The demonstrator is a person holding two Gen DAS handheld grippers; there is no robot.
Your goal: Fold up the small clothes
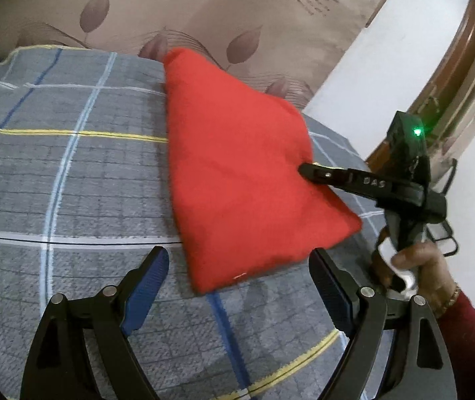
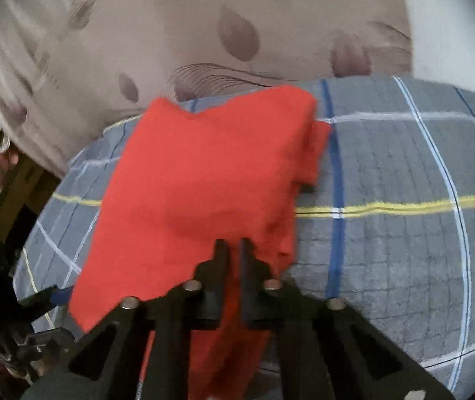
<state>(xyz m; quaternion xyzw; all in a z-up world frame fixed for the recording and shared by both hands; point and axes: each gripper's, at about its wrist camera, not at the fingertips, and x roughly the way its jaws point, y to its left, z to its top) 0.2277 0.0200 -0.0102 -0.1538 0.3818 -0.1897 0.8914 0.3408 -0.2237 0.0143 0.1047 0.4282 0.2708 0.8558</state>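
Observation:
A small red garment [image 1: 237,166] lies partly folded on the grey plaid bed cover [image 1: 70,166], its far end lifted off the bed. My left gripper [image 1: 239,255] stands open just in front of the garment's near edge, its blue-padded fingers [image 1: 147,286] apart and holding nothing. My right gripper [image 1: 307,170] comes in from the right, tip on the garment's right edge. In the right wrist view the right gripper [image 2: 233,243] is shut on a fold of the red garment [image 2: 197,173], with cloth hanging between and below the jaws.
A beige curtain [image 1: 204,10] with leaf prints hangs behind the bed. At the right are a white wall [image 1: 387,66] and a wooden door frame [image 1: 470,53]. A hand [image 1: 420,266] in a dark red sleeve holds the right gripper. Bare plaid cover spreads to the left.

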